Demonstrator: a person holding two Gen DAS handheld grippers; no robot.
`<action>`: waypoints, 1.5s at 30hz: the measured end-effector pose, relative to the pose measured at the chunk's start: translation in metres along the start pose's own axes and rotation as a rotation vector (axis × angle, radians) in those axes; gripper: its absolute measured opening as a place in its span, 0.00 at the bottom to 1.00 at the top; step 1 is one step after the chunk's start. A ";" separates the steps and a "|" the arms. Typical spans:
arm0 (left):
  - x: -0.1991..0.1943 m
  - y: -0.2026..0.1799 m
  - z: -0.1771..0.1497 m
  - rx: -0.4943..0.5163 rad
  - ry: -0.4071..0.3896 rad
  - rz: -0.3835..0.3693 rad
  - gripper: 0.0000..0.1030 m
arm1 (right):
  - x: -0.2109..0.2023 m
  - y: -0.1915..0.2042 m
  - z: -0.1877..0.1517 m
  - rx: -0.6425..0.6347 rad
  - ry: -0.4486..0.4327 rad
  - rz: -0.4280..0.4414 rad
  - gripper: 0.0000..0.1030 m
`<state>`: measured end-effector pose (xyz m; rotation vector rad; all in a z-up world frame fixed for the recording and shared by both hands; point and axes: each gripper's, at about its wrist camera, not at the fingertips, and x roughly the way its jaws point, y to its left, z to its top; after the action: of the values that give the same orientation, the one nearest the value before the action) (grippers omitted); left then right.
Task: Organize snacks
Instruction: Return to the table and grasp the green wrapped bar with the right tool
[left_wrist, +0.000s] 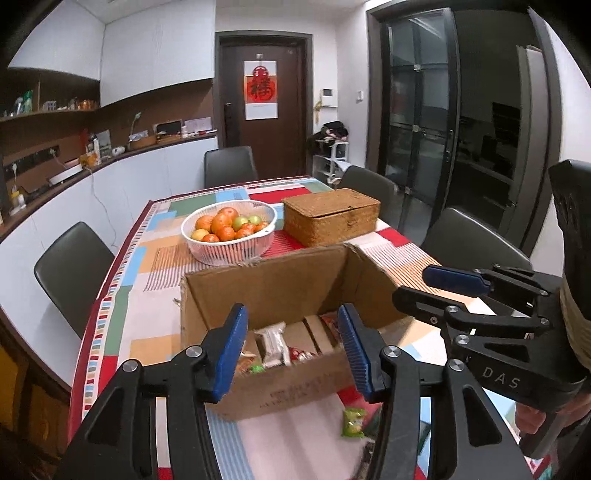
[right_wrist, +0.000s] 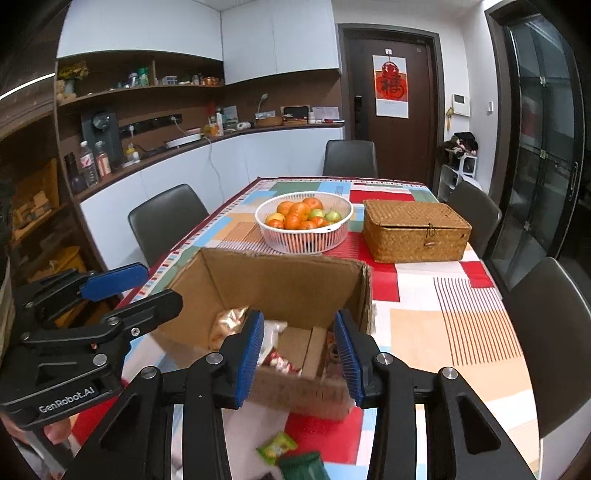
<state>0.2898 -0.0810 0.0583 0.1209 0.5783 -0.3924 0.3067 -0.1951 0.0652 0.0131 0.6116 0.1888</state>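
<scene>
An open cardboard box (left_wrist: 291, 288) (right_wrist: 291, 280) stands on the table with several wrapped snacks (left_wrist: 275, 345) (right_wrist: 275, 354) inside. My left gripper (left_wrist: 291, 350) is open and empty, held above the box's near edge. My right gripper (right_wrist: 299, 354) is also open and empty, held above the same edge. Each gripper shows in the other's view: the right one (left_wrist: 461, 291) beside the box on the right, the left one (right_wrist: 122, 291) on the left. A small green snack packet (left_wrist: 352, 422) (right_wrist: 277, 446) lies on the table in front of the box. A dark green packet (right_wrist: 303, 467) lies beside it.
A white basket of oranges and green fruit (left_wrist: 229, 230) (right_wrist: 303, 221) and a closed wicker box (left_wrist: 332, 214) (right_wrist: 415, 229) stand behind the cardboard box. Grey chairs (left_wrist: 72, 269) (right_wrist: 554, 332) surround the patterned tablecloth (right_wrist: 443, 314). A counter (left_wrist: 55, 192) runs along the left wall.
</scene>
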 end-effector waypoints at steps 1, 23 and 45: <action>-0.003 -0.003 -0.002 0.003 -0.002 -0.004 0.49 | -0.006 0.001 -0.004 -0.007 -0.003 0.003 0.40; 0.007 -0.040 -0.090 0.064 0.151 -0.076 0.53 | -0.014 -0.004 -0.109 -0.010 0.189 -0.009 0.47; 0.077 -0.044 -0.127 0.066 0.339 -0.171 0.52 | 0.042 -0.006 -0.158 -0.077 0.412 0.006 0.47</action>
<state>0.2670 -0.1186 -0.0906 0.2045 0.9140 -0.5630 0.2506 -0.2004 -0.0886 -0.1005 1.0141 0.2233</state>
